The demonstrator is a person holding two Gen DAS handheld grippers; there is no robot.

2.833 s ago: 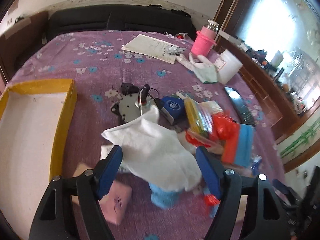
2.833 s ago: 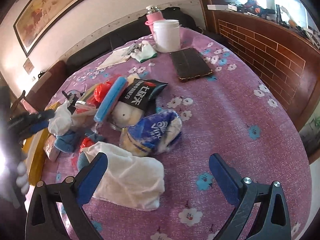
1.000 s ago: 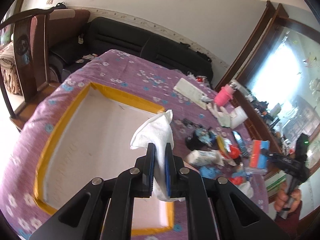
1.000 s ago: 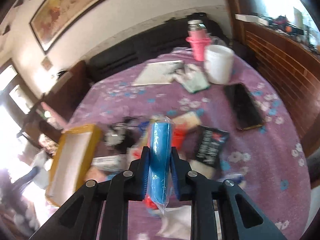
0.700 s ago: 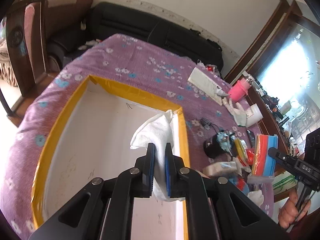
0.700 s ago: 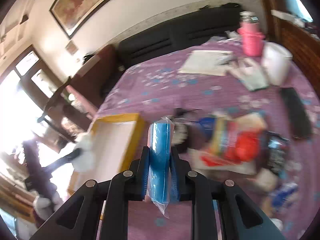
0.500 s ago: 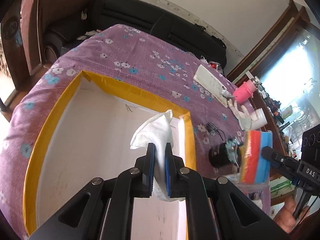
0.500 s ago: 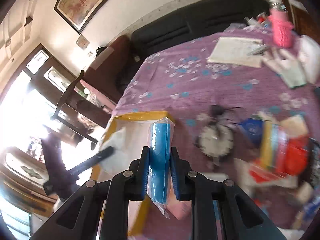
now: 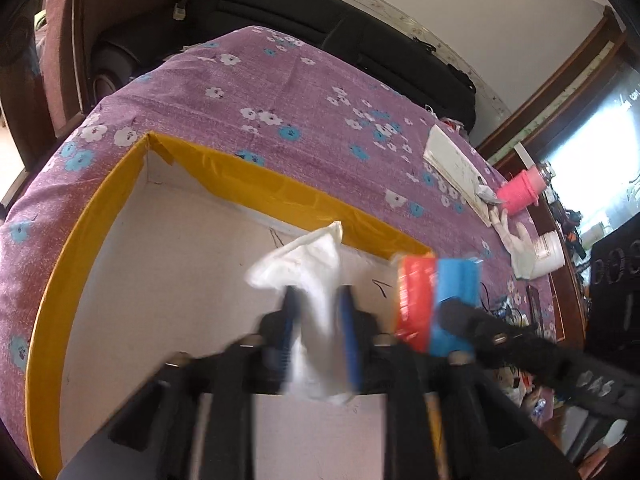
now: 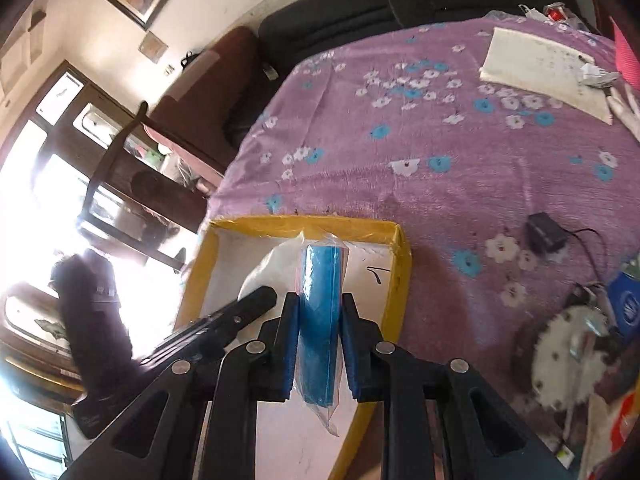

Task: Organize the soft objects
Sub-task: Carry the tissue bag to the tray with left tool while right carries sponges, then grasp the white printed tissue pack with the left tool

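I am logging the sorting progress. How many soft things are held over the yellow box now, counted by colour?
White: 1, the white cloth in the left gripper.
Blue and red: 1, the bagged sponge pack in the right gripper.
Total: 2, both over the yellow box.

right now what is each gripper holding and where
Left gripper: crumpled white cloth, pinched across its lower middle. Right gripper: plastic-wrapped blue sponge pack, clamped on its flat sides.
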